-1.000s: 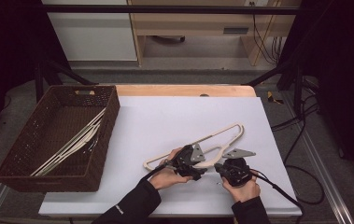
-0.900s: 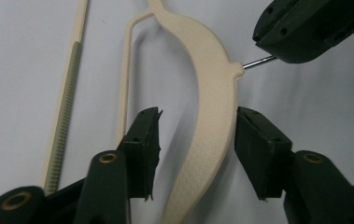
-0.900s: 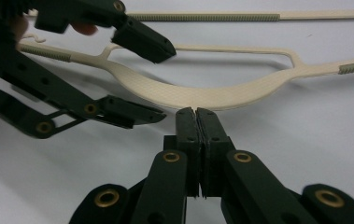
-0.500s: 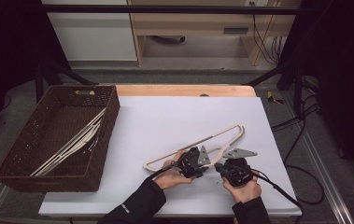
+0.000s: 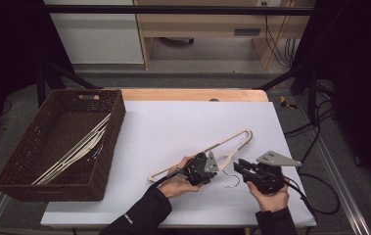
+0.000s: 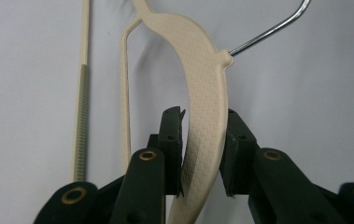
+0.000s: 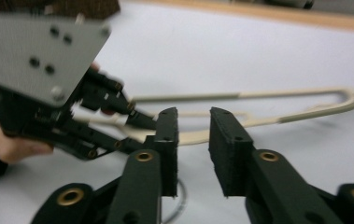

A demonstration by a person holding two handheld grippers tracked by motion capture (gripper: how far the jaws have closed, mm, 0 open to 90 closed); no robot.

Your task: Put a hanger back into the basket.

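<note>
A beige plastic hanger [image 5: 232, 138] with a metal hook [image 5: 231, 184] lies on the white table [image 5: 173, 122], at front centre. My left gripper [image 5: 211, 163] is shut on the hanger's curved middle [image 6: 206, 107], just below where the hook [image 6: 268, 32] comes out. A little to its right, my right gripper [image 5: 240, 167] is held open above the table, pointing left at the hanger's neck. In the right gripper view its jaws [image 7: 193, 135] stand apart with nothing between them; the hanger [image 7: 268, 95] and the left gripper [image 7: 118, 116] lie beyond.
At the table's left stands a brown wicker basket [image 5: 105, 147] holding several more beige hangers [image 5: 78, 147]. A wooden strip [image 5: 193, 94] runs along the far edge. Cables [image 5: 315, 196] trail off the right side.
My left gripper has shifted slightly right along the hanger toward its hook. The right gripper and the hanger have hardly moved.
</note>
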